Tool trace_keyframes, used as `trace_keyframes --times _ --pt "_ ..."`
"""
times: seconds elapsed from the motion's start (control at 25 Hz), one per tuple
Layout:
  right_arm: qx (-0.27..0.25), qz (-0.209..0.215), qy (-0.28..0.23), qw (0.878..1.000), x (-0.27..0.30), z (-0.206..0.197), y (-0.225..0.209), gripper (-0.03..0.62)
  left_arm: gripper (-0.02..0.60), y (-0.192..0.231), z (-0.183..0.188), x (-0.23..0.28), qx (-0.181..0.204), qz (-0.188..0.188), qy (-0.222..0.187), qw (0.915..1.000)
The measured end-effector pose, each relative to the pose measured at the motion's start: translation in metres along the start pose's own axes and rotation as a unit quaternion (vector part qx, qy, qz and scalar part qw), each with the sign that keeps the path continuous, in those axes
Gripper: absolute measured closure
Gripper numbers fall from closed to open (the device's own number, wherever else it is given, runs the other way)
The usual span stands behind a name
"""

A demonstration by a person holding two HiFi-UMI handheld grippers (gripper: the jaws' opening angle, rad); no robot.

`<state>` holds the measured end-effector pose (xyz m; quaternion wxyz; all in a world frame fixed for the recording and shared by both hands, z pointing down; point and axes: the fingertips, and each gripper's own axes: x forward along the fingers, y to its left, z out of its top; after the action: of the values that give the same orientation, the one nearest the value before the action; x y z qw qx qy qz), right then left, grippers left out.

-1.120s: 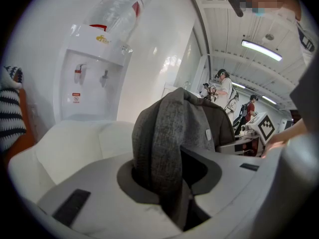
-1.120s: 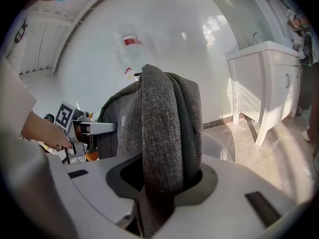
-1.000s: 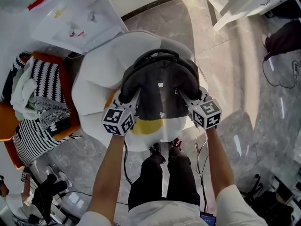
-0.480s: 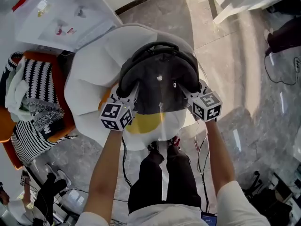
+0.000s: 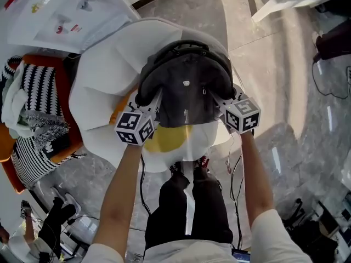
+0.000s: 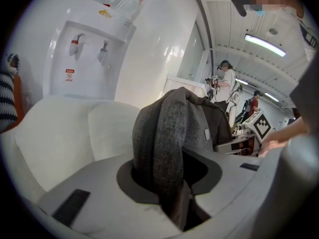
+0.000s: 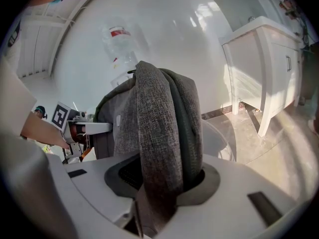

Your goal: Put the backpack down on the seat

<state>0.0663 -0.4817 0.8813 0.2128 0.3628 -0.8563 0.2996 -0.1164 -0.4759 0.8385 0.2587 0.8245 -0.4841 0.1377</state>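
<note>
We grip the woven grey backpack's (image 5: 184, 86) padded straps in the left gripper (image 5: 153, 100) and the right gripper (image 5: 216, 98), whose jaws have just been opening. It sits over the middle of the rounded white seat (image 5: 104, 75).

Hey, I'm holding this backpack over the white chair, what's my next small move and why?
Probably lower both tools a little, until the backpack settles on the white chair. The left tool grips one strap, the right tool the other, its jaws having just been opening around it. Whether the base rests yet isn't visible, so releasing now might drop it.
</note>
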Motion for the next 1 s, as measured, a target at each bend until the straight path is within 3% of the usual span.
trace_keyframes --times 0.32,0.64,0.8,1.0 --pt "0.011 0.007 0.008 1.000 0.014 -0.002 -0.020 0.441 0.445 0.007 -0.004 0.019 0.021 0.016 0.015 0.9995" --pt "0.028 -0.002 -0.023 0.999 0.023 -0.001 -0.037 0.386 0.426 0.016 -0.003 0.031 0.024 0.012 0.013 0.9996" --pt "0.033 -0.010 -0.041 0.999 0.023 -0.004 -0.040 0.362 0.365 0.029 -0.006 0.032 0.004 0.038 0.006 0.9992" --pt "0.057 -0.011 -0.041 0.997 0.016 -0.010 -0.045 0.323 0.341 0.032 -0.007 0.030 -0.020 0.048 0.003 0.9986"
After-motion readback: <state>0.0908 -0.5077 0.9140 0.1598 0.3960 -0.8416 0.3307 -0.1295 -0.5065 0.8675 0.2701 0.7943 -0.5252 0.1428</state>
